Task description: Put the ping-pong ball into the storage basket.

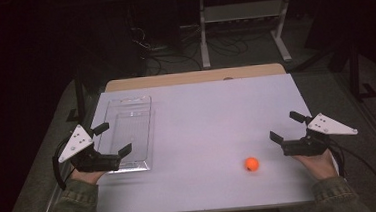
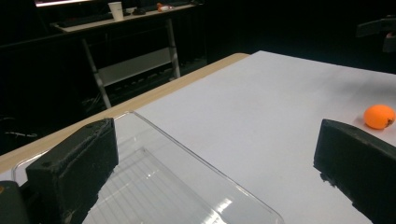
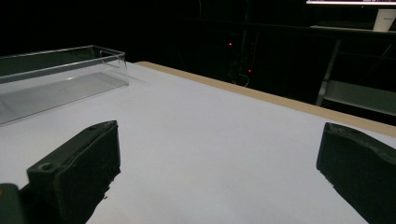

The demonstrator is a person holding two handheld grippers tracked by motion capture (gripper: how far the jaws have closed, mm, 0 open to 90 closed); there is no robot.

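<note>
two grippers hover wide open and empty over a white surface (image 1: 202, 120) in a dark room: the left gripper (image 1: 112, 139) at a clear plastic tray (image 1: 130, 132), the right gripper (image 1: 286, 125) just beyond a small orange ball (image 1: 251, 164). a metal-legged bench (image 1: 242, 17) and floor cables (image 1: 172, 54) lie behind.
</note>
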